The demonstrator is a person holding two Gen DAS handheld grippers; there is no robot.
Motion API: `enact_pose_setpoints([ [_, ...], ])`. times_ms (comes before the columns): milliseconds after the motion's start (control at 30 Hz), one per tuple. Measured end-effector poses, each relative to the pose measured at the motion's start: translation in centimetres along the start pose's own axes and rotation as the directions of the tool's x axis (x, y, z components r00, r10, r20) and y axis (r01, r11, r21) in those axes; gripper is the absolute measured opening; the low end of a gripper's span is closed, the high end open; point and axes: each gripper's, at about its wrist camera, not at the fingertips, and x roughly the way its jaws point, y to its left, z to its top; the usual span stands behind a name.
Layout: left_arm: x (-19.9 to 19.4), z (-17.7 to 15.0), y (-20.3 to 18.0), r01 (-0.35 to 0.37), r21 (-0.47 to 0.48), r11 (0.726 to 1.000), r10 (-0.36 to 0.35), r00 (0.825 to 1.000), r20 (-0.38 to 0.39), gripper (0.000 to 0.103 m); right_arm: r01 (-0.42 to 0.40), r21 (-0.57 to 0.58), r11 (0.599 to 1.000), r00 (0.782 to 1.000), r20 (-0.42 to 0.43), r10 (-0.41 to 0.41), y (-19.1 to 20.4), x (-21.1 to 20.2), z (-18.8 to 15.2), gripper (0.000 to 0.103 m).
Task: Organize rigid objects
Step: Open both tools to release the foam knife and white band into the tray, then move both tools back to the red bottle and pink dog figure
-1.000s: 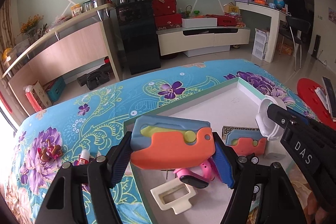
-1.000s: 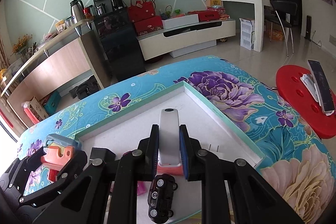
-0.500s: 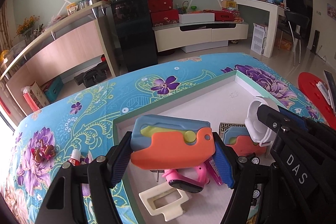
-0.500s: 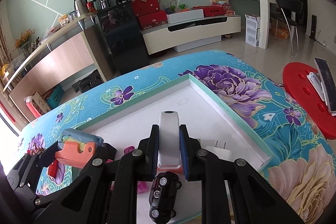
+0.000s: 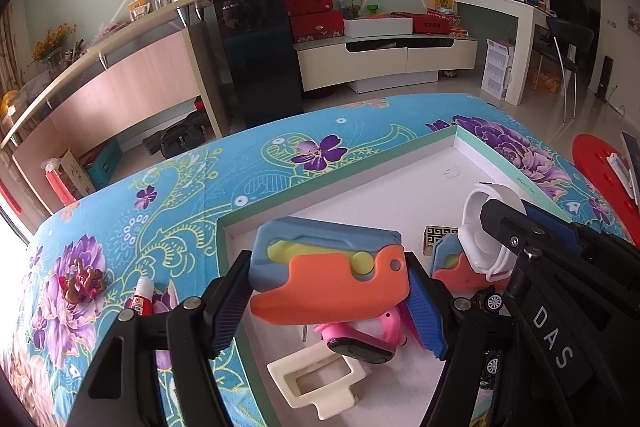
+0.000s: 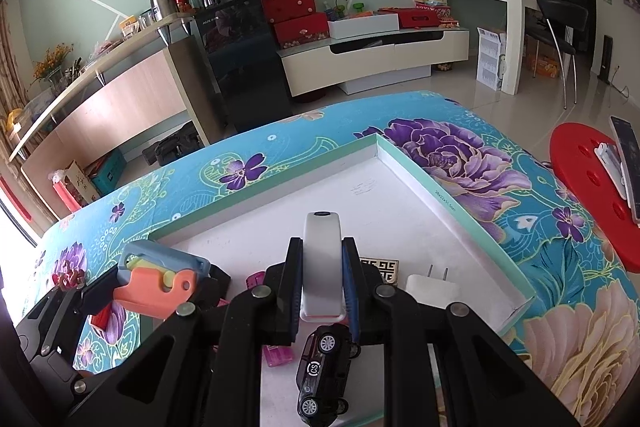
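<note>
My left gripper (image 5: 328, 303) is shut on an orange and blue toy (image 5: 328, 275) with a yellow insert and holds it above the near left part of the white tray (image 5: 360, 171). That toy (image 6: 160, 279) also shows at the left of the right wrist view. My right gripper (image 6: 322, 267) is shut on a white curved band (image 6: 322, 259), held upright over the tray (image 6: 440, 187). In the left wrist view the white band (image 5: 480, 223) sits at the right.
In the tray lie a pink watch (image 5: 360, 335), a cream frame (image 5: 312, 383), a second orange and blue toy (image 5: 452, 267), a black toy car (image 6: 324, 367), a white plug (image 6: 424, 287) and a patterned tile (image 6: 380, 267). A glue bottle (image 5: 142, 297) and a brown trinket (image 5: 80, 281) lie on the floral cloth.
The two grippers have drifted slightly closer together over the tray. Each keeps its hold, and the objects in the tray have not moved.
</note>
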Motion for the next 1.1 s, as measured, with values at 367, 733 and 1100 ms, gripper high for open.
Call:
enact_pose_setpoints([
  [367,-0.7,0.2,0.6,-0.034,0.003,0.999,0.034,0.999,0.01,0.082,-0.009,-0.007,1.0,1.0,-0.007,0.009,0.2,0.2,0.0,0.019],
  [733,-1.1,0.2,3.5,-0.118,-0.04,0.992,0.118,0.993,-0.009,0.085,0.003,-0.022,1.0,1.0,-0.002,-0.003,0.7,0.0,0.0,0.047],
  [1100,-0.9,-0.1,6.7,-0.158,-0.126,0.979,0.155,0.987,-0.034,0.103,0.03,-0.045,0.999,1.0,-0.007,-0.031,1.1,0.3,0.0,0.069],
])
